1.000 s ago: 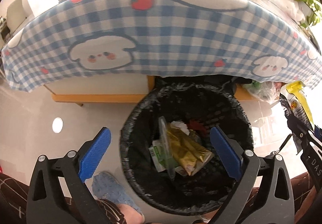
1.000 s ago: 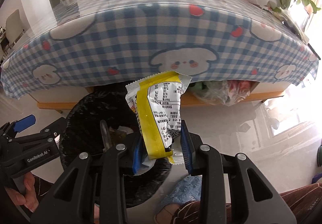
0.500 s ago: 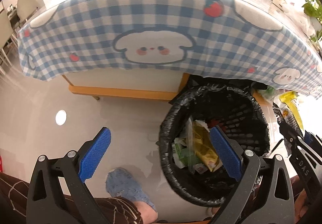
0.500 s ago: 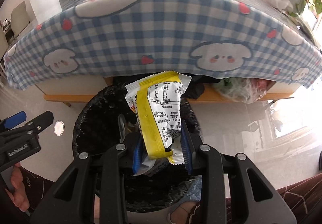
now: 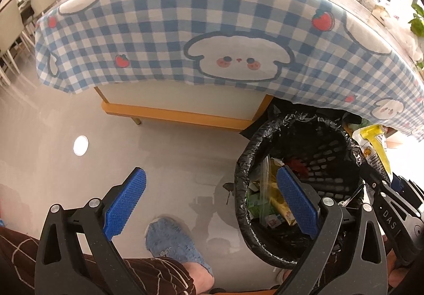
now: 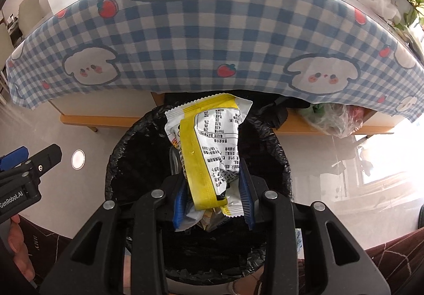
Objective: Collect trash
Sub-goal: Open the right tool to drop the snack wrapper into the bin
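My right gripper is shut on a white and yellow snack wrapper and holds it upright over the black-lined trash bin. The wrapper also shows at the right edge of the left wrist view. The bin stands on the floor by the table and holds several wrappers. My left gripper is open and empty, to the left of the bin above the floor; its right finger overlaps the bin's mouth.
A table with a blue checked cloth overhangs behind the bin. A clear plastic bag lies under the table at the right. A foot in a blue slipper is on the grey floor beside the bin.
My left gripper has swung left, away from over the bin. My right gripper has moved left with the wrapper, so it is now centred over the bin.
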A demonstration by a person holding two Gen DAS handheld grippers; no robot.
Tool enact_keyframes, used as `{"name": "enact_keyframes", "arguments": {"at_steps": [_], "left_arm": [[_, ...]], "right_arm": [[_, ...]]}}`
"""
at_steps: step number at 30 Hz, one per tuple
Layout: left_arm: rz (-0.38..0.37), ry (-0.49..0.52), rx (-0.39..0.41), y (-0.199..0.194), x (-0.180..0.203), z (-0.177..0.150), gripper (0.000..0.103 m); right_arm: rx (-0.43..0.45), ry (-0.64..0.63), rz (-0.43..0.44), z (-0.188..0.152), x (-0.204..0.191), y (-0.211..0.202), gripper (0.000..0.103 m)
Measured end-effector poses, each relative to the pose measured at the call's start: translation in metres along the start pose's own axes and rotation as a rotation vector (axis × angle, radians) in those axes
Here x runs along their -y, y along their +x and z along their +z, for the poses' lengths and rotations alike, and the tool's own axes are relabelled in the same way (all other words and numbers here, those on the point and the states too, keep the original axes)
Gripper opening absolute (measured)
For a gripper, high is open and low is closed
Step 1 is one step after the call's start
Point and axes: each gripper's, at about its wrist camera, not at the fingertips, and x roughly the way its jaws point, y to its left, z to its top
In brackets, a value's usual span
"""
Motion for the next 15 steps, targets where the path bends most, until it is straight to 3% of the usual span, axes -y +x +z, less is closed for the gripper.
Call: {"name": "enact_keyframes", "arguments": {"at_steps": [5,15], "left_arm": [[-0.006,-0.007,-0.004,0.002,-0.001,0.002,0.097],[-0.023,0.016,0.03,-0.015,0.017,0.008,0.097]], "right_arm": [[-0.002,0.002,-0.01,-0.001,0.0,0.002,0.046],[0.06,-0.006,-0.007,0.006,0.017,-0.025,0.082]]}}
